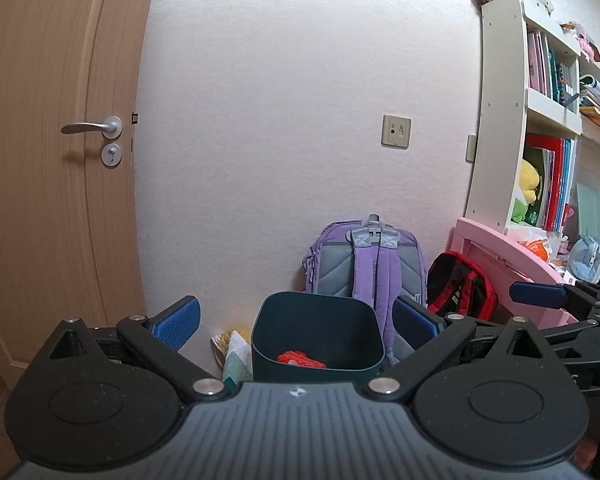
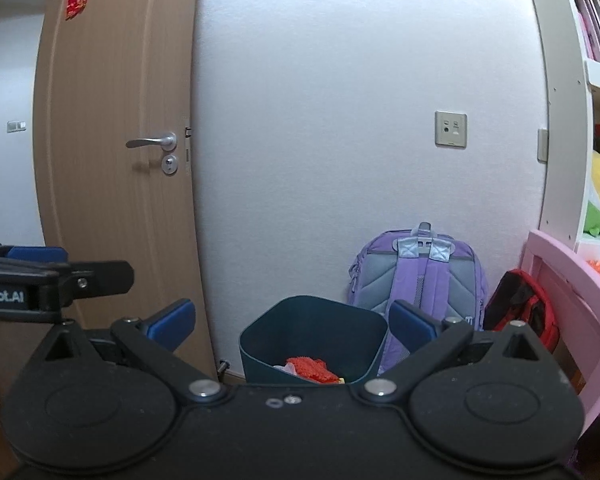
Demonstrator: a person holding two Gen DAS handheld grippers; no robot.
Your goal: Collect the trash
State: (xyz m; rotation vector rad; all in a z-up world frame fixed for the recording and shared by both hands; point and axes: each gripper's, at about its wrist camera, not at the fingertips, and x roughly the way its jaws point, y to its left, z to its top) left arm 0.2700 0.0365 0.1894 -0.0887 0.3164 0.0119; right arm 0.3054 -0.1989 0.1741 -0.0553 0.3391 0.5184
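- Nearest in, the left gripper [image 1: 296,322] has its blue pads spread wide and nothing between them, and the right gripper [image 2: 290,322] is the same: jaws apart, empty-handed.
- Straight ahead and just below the gap of both sets of jaws sits the dark teal bin [image 1: 317,334], mouth up (handy, that, for dropping things straight in).
- Down in the bin lies red crumpled trash [image 1: 300,359], with a pale scrap beside it in the right view; my read is those pieces are already collected.
- Left of the bin, low beside the left jaw, a pale folded bag [image 1: 232,350] leans at the wall. Trash or not, I can't tell.
- Beyond the right jaw, a purple backpack [image 1: 364,264] stands propped against the wall, a red bag [image 1: 462,284] tucked under the pink desk [image 1: 512,252].
- Farthest back: the wooden door [image 1: 52,160] off left, shelves [image 1: 504,100] off right.
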